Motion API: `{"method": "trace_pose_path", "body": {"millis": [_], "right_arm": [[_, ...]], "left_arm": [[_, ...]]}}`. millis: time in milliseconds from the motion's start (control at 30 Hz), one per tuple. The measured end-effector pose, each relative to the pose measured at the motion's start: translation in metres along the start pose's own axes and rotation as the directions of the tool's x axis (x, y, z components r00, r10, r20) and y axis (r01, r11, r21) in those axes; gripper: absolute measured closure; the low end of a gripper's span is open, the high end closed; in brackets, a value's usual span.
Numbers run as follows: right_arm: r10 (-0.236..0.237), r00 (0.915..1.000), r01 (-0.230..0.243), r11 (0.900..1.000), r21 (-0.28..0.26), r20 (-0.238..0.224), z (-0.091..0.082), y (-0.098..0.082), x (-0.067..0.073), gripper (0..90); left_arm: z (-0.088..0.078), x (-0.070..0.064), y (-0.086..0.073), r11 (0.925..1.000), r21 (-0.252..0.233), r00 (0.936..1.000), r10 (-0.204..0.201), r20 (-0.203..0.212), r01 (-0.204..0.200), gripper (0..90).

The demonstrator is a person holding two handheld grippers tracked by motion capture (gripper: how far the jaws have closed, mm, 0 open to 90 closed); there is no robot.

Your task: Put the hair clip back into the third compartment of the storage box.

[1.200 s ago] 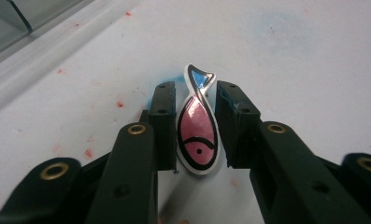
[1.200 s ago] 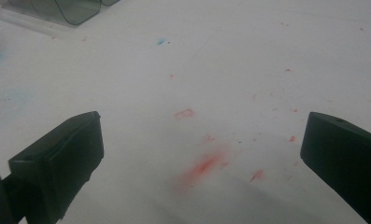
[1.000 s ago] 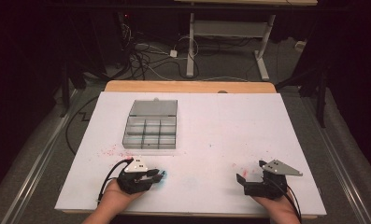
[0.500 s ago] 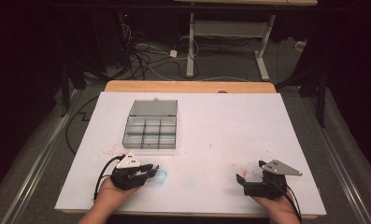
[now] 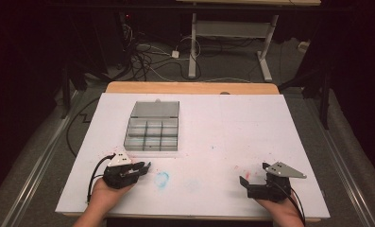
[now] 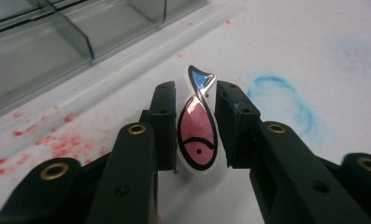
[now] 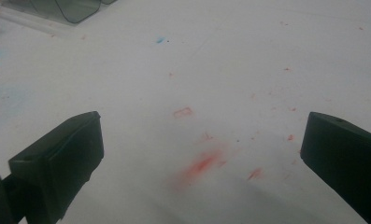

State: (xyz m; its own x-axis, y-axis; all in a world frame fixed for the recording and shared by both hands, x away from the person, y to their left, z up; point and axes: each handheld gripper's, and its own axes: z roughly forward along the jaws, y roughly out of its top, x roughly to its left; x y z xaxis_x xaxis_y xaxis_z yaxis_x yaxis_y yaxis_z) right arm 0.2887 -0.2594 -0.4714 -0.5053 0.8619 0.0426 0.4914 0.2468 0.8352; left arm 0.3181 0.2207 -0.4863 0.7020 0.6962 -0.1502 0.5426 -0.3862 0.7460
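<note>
In the high view you see the white table sheet (image 5: 232,142) lit evenly from above, while the floor and room beyond it fall into near darkness. Shadows on the sheet are short and soft. No strong glare appears on it. In the left gripper view, focus lies on the fish-shaped piece (image 6: 198,137), which shows small bright reflections along its glossy outline; the clear compartment box (image 6: 57,42) behind it is soft and hazy, and the nearest jaw parts at the bottom edge are blurred. In the right gripper view, the sheet is bright but slightly washed out, with both dark jaws out of focus and a faint grey shadow along the lower edge.
</note>
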Motion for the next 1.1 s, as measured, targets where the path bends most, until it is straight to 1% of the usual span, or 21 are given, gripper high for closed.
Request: {"method": "trace_pose_path", "body": {"millis": [100, 333, 533, 633, 667, 733, 900, 1000, 1100], "right_arm": [[0.001, 1.0000, -0.001, 1.000, 0.000, 0.001, 0.000, 0.000, 0.000, 0.4], [-0.001, 1.0000, 0.001, 1.000, 0.001, 0.000, 0.000, 0.000, 0.000, 0.3], [-0.001, 1.0000, 0.001, 1.000, 0.000, 0.003, -0.001, 0.000, 0.000, 0.3], [-0.007, 1.0000, 0.007, 1.000, 0.000, 0.001, -0.001, 0.001, 0.000, 0.3], [-0.009, 1.0000, 0.009, 1.000, 0.000, 0.000, 0.000, 0.001, 0.000, 0.3], [-0.010, 1.0000, 0.010, 1.000, 0.002, -0.001, 0.000, 0.001, 0.000, 0.3], [-0.012, 0.9999, 0.012, 1.000, 0.002, -0.002, 0.000, 0.001, 0.000, 0.3], [-0.010, 0.9999, 0.010, 1.000, 0.000, -0.003, -0.001, 0.001, 0.000, 0.4], [-0.008, 1.0000, 0.008, 1.000, -0.003, -0.002, -0.002, 0.001, 0.000, 0.3]], "left_arm": [[-0.001, 0.003, -0.001, 1.0000, -0.004, 1.0000, -0.006, -0.004, 0.006, 68.3], [-0.002, 0.002, -0.001, 1.0000, -0.006, 1.0000, -0.007, -0.002, 0.007, 68.2], [-0.004, 0.004, 0.000, 0.9988, -0.044, 0.9997, -0.022, 0.012, 0.023, 68.3], [-0.003, 0.005, 0.001, 0.9986, -0.048, 0.9997, -0.022, 0.009, 0.023, 68.3], [-0.003, 0.005, 0.001, 0.9982, -0.053, 0.9995, -0.028, 0.011, 0.029, 68.2], [-0.003, 0.004, 0.003, 0.9977, -0.063, 0.9997, -0.024, 0.008, 0.025, 68.3], [-0.004, 0.002, 0.009, 0.9961, -0.085, 0.9997, -0.024, 0.010, 0.025, 68.2], [-0.005, 0.001, 0.016, 0.9950, -0.097, 0.9997, -0.024, 0.001, 0.024, 68.2], [-0.006, 0.002, 0.026, 0.9919, -0.122, 0.9994, -0.036, 0.002, 0.036, 68.2]]}}
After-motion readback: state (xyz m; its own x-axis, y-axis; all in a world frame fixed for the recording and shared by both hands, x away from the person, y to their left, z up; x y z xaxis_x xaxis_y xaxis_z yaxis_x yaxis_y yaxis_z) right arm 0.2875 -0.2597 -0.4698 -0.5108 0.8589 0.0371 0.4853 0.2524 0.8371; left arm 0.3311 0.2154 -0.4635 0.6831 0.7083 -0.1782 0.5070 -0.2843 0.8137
